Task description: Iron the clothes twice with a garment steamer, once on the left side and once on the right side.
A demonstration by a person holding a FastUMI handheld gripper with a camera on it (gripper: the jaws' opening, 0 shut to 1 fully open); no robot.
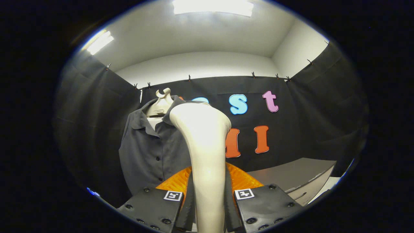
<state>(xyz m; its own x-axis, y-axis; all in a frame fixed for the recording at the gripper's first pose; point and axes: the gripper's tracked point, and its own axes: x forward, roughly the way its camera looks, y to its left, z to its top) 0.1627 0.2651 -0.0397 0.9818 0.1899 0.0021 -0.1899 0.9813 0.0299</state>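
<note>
I pinch the garment steamer (207, 168) handle between both fingers (189, 207) | head raised toward the grey shirt (152, 152) on its hanger (161, 97) | ready for a side pass

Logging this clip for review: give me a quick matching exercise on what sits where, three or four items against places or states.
Things:
1. steamer
2. shirt
3. hanger
4. table

Places or states:
A. holds the shirt's collar up
B. clamped between the fingers of the tool
C. off beside the tool, against the booth wall
D. hanging buttoned, just beyond the steamer

Pairs: 1-B, 2-D, 3-A, 4-C
</note>
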